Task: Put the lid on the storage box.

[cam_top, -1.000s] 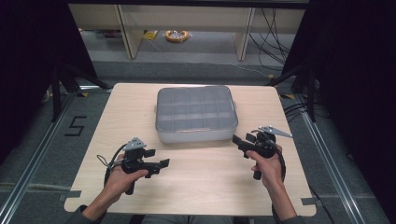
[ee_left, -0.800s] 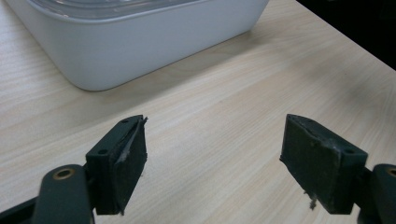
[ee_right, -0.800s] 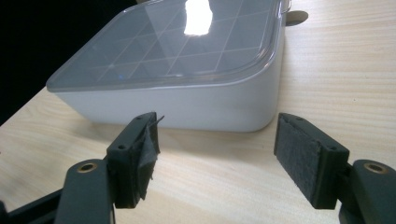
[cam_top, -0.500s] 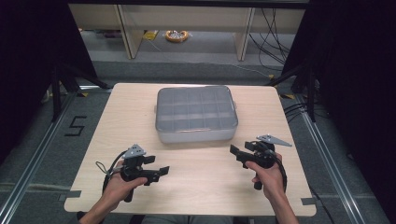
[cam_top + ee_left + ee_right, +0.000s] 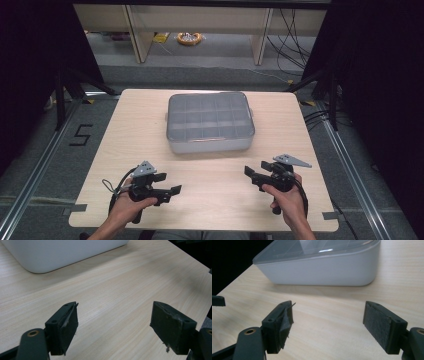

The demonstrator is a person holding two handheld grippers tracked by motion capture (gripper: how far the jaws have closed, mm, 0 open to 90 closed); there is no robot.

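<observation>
Holding both grippers low over the pale wooden table (image 5: 125, 130), I see the left gripper (image 5: 167, 191) near the front left edge and the right gripper (image 5: 254, 176) near the front right, each with its jaws spread wide and nothing between them. My left hand (image 5: 131, 206) and right hand (image 5: 286, 197) grip the handles. Beyond both, at the table's middle, sits a grey compartment box (image 5: 210, 121) with its clear lid on, well apart from either gripper.

Place: a lab recording bay
Signs: black curtains (image 5: 30, 75) on both sides, floor rails (image 5: 35, 170), tape marking "5" (image 5: 81, 135), loose cables (image 5: 292, 35) beyond the wooden table (image 5: 135, 120)
</observation>
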